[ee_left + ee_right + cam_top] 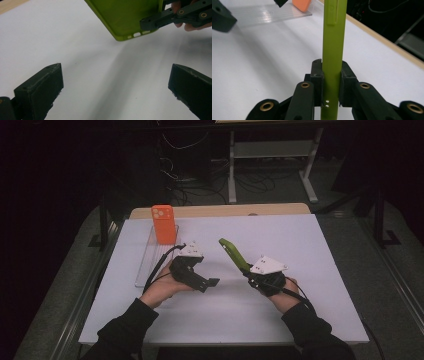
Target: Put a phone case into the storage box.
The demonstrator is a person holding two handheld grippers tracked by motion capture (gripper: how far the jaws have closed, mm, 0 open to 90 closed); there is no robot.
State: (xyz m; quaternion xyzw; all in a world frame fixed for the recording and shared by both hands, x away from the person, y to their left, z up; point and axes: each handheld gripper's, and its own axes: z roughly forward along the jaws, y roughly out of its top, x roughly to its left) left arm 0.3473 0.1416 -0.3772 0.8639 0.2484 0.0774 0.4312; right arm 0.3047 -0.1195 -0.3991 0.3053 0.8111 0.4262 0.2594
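Right gripper (pixel 331 82) is clamped on the green phone case (pixel 233 254), holding it tilted above the table (pixel 310 270). Left gripper (pixel 115 92) hangs open just beside it. I judge this mid-carry; next I need a handover or placement by the orange phone (pixel 164 223).

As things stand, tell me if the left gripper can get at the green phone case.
Probably yes. The left gripper is open and the green phone case, clamped in the right gripper, hangs above bare table with nothing between them.
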